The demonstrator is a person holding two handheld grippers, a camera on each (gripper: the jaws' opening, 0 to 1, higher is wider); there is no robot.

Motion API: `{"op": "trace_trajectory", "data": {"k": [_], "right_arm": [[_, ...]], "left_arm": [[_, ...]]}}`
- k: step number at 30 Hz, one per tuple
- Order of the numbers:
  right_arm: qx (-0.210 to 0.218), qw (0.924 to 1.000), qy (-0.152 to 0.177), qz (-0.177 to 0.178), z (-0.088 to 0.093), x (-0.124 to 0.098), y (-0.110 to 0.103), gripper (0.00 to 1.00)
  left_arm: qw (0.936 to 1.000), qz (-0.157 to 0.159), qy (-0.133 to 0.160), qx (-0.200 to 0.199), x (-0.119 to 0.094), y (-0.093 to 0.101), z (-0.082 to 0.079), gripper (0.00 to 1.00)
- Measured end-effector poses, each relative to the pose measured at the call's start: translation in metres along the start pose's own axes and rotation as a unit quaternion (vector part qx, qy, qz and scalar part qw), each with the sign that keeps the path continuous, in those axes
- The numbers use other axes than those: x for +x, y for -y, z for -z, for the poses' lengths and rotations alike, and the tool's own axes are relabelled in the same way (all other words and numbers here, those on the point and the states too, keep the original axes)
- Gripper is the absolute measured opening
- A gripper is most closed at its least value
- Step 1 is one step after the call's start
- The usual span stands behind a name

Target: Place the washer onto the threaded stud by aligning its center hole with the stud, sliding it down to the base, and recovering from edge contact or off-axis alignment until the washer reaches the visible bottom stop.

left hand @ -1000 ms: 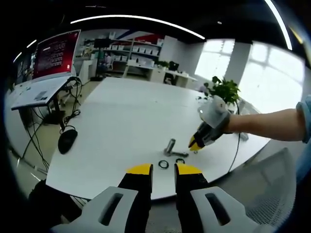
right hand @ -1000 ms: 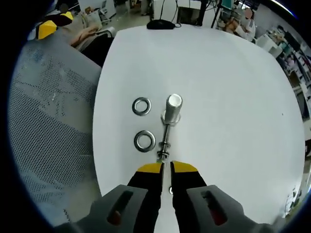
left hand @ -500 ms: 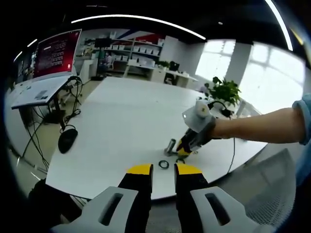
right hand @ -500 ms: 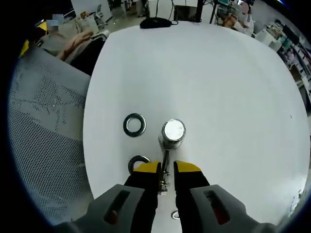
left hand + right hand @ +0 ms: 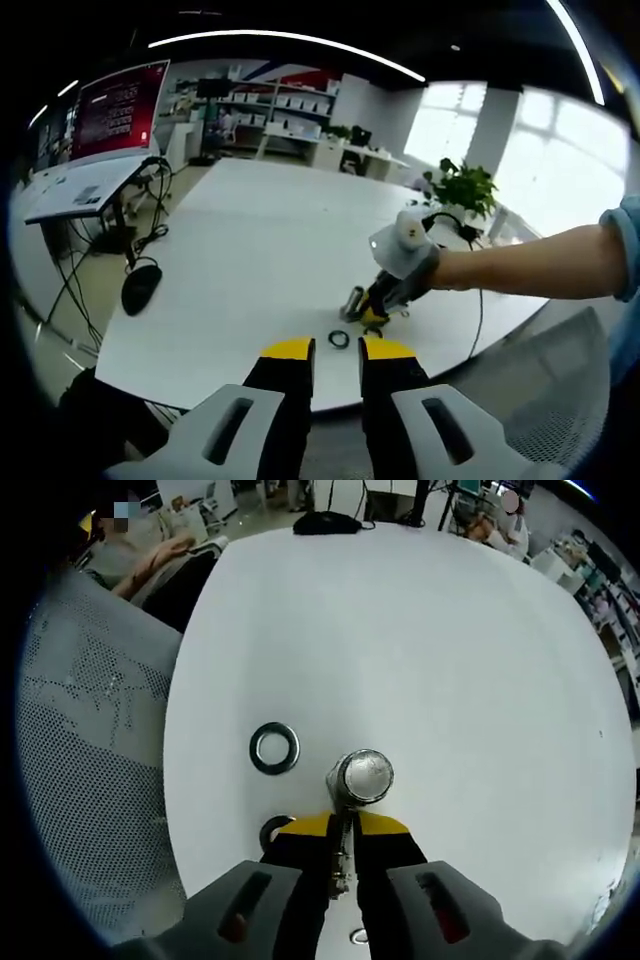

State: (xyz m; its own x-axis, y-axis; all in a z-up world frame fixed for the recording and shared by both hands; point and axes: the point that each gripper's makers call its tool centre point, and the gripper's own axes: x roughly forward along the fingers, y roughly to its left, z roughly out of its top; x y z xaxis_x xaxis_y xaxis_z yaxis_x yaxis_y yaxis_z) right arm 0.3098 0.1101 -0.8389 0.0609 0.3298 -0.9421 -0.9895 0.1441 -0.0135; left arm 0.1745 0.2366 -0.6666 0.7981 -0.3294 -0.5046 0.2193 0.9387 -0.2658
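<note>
White bench (image 5: 450, 660) carries everything; parts sit near its lower-left edge in the right gripper view, with a mesh chair (image 5: 90, 780) just off that edge. Right gripper (image 5: 343, 832) is over the threaded stud (image 5: 343, 855): the stud's thin rod runs down the frame between the jaws, and its fat cylindrical end (image 5: 361, 777) pokes out just above the yellow tips, long axis roughly in line with the gripper's own. The jaws are nearly together around the rod, and it looks clamped, though actual contact is too small to confirm. One washer (image 5: 274, 748) lies flat on the bench up-left of the cylinder, apart from it; a second washer (image 5: 273, 829) is half hidden behind the left jaw tip, just beside the stud. In the left gripper view the left gripper (image 5: 336, 349) hangs at the bottom centre, off the bench's near edge, jaws a narrow gap apart with nothing in them; a washer (image 5: 338, 339) sits just above its tips, the right gripper (image 5: 372, 313) right next to it. My read: the right has the stud, so the left is free and nearest to fetch a washer, hole lined up with the rod axis.
</note>
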Motion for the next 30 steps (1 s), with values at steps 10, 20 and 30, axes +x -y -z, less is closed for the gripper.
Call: {"op": "trace_trajectory", "data": {"k": [10, 20, 30], "right_arm": [[0.038, 0.9973, 0.062, 0.004, 0.002, -0.033, 0.006, 0.09], [0.084, 0.9882, 0.128, 0.006, 0.014, -0.050, 0.016, 0.08], [0.071, 0.9868, 0.145, 0.019, 0.026, -0.057, 0.012, 0.08]], "left_arm": [[1.0000, 0.001, 0.003, 0.000, 0.000, 0.000, -0.001, 0.14], [1.0000, 0.001, 0.000, 0.001, 0.000, 0.001, 0.000, 0.14], [1.0000, 0.001, 0.000, 0.001, 0.000, 0.000, 0.000, 0.14]]}}
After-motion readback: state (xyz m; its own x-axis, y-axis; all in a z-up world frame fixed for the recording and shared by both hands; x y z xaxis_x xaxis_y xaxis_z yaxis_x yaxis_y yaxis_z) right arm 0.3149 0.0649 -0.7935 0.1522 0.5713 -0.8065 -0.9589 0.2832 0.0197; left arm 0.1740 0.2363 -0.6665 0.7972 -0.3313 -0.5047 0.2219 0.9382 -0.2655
